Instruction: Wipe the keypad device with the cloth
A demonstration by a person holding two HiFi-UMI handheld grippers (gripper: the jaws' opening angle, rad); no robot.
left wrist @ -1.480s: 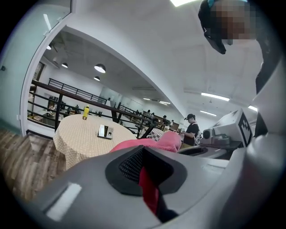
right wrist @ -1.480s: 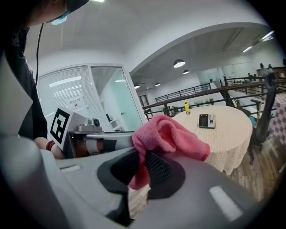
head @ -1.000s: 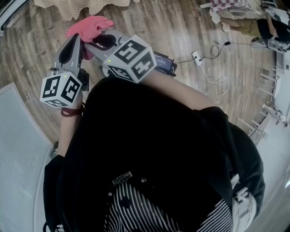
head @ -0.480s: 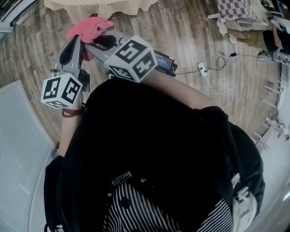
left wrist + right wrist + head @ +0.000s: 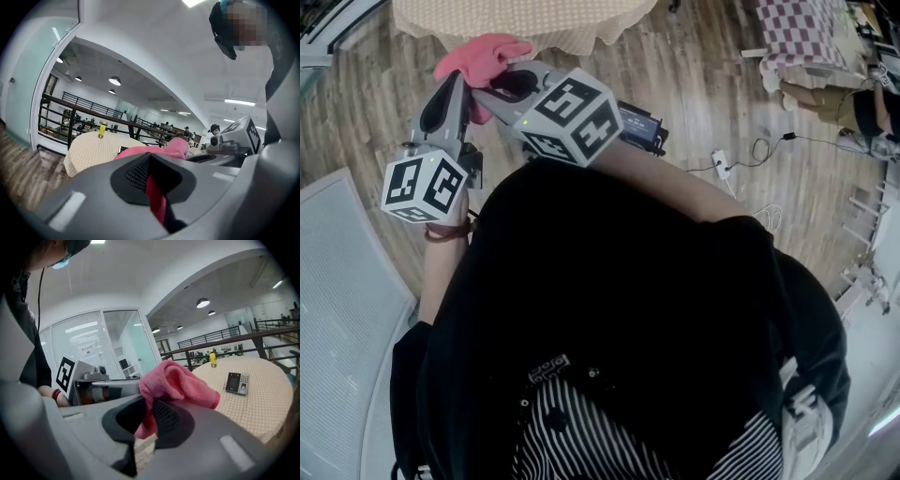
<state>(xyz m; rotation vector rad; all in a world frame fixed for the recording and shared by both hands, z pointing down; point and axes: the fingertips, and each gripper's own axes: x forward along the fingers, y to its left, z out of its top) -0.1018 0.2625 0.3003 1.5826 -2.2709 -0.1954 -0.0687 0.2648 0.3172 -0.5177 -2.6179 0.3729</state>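
Cloth (image 5: 176,380) clamped in right hand-held gripper (image 5: 149,417) and left hand-held gripper (image 5: 154,182); keypad device (image 5: 236,383) beyond.

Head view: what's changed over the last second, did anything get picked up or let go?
The floor slid down the frame: more of the cloth-covered table shows at the top, and the floor adapter moved down and right, so the person seems to be closing on the table. Nothing was taken or released. The left tongs and right tongs stay shut on the pink cloth, posed as before.
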